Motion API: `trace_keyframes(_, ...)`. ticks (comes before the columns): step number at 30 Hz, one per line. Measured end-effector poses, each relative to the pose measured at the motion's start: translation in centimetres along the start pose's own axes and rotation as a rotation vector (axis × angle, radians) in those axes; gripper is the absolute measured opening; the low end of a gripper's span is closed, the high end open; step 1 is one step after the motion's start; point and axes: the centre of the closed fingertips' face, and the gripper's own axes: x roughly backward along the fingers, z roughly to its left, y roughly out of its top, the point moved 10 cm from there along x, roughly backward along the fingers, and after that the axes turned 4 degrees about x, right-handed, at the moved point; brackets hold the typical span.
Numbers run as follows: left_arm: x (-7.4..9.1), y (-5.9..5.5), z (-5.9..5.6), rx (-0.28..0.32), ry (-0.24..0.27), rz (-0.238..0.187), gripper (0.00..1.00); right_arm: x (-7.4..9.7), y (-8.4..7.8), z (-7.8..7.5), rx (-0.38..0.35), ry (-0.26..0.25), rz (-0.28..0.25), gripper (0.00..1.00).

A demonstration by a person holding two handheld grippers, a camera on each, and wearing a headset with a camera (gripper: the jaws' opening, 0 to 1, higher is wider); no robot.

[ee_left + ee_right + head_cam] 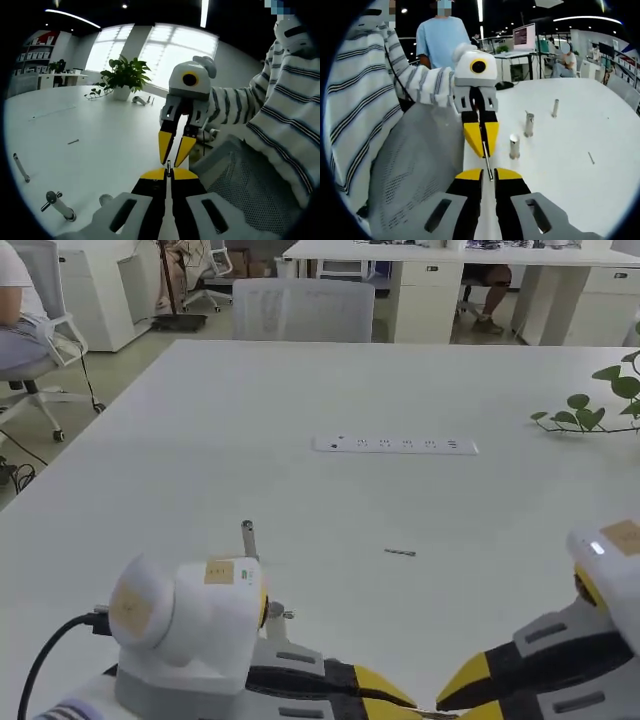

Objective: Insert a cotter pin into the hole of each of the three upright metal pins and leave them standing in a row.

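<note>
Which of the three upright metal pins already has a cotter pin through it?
The middle cylindrical metal pin: a thin cotter pin crosses its top; both end pins are bare.

Looks matt, smooth, white: table. On the table, dull grey metal with a soft sheen: upright metal pins. Glossy white plastic shells, black plastic jaws with smooth yellow tips: left gripper, right gripper. Thin bare metal at those tips: cotter pin. Smooth white plastic on the table: power strip. Beside the table, grey mesh cloth: chair. Striped knit cloth: sleeve.
</note>
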Motion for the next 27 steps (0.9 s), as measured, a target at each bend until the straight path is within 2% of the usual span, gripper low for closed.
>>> trace_keyframes(16, -0.06, -0.07, -0.15, -0.012, -0.020, 0.005, 0.00, -0.19, 0.14, 0.20, 0.003, 0.020, 0.011, 0.05)
trace_keyframes(27, -0.13, 0.10, -0.14, -0.028, -0.029, -0.004, 0.01, 0.16, 0.89, 0.30, 0.027, 0.011, 0.062, 0.04)
